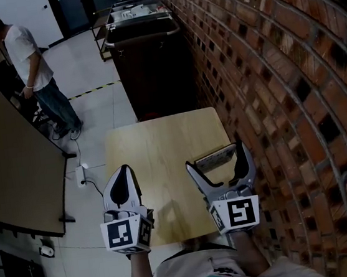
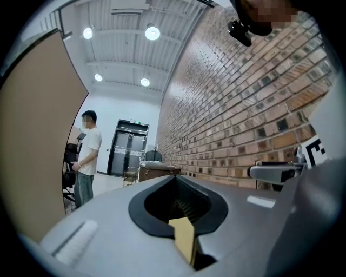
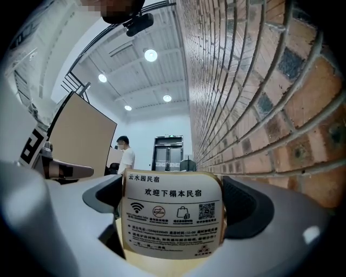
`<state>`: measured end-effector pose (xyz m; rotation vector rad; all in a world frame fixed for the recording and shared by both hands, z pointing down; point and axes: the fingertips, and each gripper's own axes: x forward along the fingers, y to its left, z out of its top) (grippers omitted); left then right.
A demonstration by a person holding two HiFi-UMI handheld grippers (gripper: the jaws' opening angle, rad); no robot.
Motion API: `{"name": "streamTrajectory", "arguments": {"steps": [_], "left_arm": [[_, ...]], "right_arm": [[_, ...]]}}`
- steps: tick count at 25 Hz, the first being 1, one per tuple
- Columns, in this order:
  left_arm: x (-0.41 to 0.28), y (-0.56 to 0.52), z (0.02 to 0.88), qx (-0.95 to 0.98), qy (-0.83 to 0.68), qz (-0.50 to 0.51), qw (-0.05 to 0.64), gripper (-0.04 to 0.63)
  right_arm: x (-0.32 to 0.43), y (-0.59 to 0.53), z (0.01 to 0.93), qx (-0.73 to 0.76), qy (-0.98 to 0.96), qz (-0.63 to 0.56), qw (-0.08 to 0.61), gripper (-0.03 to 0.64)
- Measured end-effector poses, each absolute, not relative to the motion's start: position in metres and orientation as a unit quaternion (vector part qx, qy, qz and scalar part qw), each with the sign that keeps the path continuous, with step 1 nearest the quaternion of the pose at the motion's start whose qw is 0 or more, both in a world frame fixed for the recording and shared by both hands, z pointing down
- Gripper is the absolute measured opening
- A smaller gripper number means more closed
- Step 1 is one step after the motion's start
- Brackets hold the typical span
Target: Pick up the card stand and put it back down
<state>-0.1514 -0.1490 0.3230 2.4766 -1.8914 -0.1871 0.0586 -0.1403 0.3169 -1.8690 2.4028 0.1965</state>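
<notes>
While the pale, smooth wooden counter (image 1: 156, 149) lies square below, the flat rectangular card stand (image 1: 216, 156) sits at its 3 o'clock edge, long axis running 8 to 2 o'clock, printed face toward the person. The right hand-held gripper (image 1: 214, 153) is spread wide and clamps the card's short ends. The left hand-held gripper (image 1: 124, 168), at 9 o'clock, is closed and empty.

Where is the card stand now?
Head view, right side: card stand between the right gripper's jaws, at the table edge by the brick wall.
</notes>
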Motion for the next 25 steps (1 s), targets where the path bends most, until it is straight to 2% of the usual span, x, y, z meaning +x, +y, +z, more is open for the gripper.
{"name": "streamTrajectory", "arguments": {"steps": [4,8,19,25], "left_arm": [[-0.153,-0.146,0.324,0.792,-0.608,-0.05,0.0,0.003],[-0.158,-0.146,0.315,0.786,-0.613,-0.085,0.015,0.005],[-0.162,-0.147,0.322,0.778,-0.622,-0.084,0.029,0.003],[-0.165,-0.147,0.329,0.774,-0.627,-0.081,0.036,0.003]], "right_arm": [[0.06,-0.139,0.317,-0.615,0.785,0.064,0.048,0.557],[0.059,-0.137,0.317,-0.616,0.783,0.065,0.05,0.557],[0.06,-0.14,0.326,-0.617,0.784,0.055,0.044,0.557],[0.062,-0.163,0.355,-0.62,0.783,0.033,0.024,0.557]]}}
